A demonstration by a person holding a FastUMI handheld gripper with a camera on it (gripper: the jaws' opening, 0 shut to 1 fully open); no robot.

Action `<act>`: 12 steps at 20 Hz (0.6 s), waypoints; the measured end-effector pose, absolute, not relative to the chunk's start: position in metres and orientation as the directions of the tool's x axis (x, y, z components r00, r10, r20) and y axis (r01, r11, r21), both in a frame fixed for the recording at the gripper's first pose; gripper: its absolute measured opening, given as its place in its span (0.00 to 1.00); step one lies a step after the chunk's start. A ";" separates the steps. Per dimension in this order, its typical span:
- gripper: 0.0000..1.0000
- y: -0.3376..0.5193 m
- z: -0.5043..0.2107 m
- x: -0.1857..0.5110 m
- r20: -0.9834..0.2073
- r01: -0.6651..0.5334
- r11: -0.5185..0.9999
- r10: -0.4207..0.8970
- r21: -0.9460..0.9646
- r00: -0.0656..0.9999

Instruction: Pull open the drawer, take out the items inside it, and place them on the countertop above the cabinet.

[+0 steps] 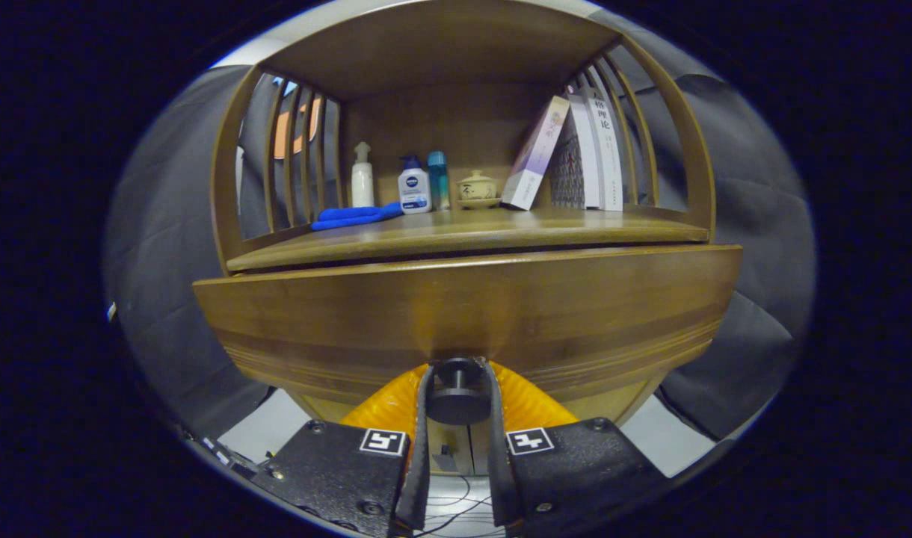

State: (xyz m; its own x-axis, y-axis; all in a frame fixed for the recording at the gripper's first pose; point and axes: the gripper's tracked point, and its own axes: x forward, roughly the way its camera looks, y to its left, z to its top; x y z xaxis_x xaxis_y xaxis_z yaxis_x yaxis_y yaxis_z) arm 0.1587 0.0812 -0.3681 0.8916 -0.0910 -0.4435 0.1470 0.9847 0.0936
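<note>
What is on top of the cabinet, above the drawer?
On the countertop: a blue cloth, three bottles, a lidded cup, leaning books. The gripper grips the knob.

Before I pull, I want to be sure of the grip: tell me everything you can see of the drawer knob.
The drawer knob is a small, dark, round knob with a matte look, a flat disc head on a narrower stem. It stands out from the lower middle of the wooden drawer front, below the shelf. It sits between the two fingers of the claw, which close in on its sides and appear to press it.
</note>
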 end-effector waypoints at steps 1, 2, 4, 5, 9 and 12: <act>0.36 0.082 -0.367 0.151 -0.446 0.143 0.985 -0.086 0.096 0.891; 0.36 0.084 -0.367 0.142 -0.448 0.142 0.985 -0.083 0.100 0.890; 0.36 0.085 -0.366 0.127 -0.450 0.142 0.984 -0.081 0.104 0.889; 0.36 0.086 -0.365 0.121 -0.451 0.140 0.985 -0.079 0.103 0.889; 0.36 0.089 -0.366 0.094 -0.465 0.132 0.984 -0.061 0.121 0.883; 0.36 0.092 -0.370 0.075 -0.479 0.122 0.985 -0.050 0.120 0.876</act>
State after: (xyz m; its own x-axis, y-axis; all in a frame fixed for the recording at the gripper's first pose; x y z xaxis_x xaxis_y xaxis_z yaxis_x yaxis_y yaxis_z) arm 0.0745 0.0925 -0.3695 0.8762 -0.0501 -0.4794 0.1218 0.9853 0.1198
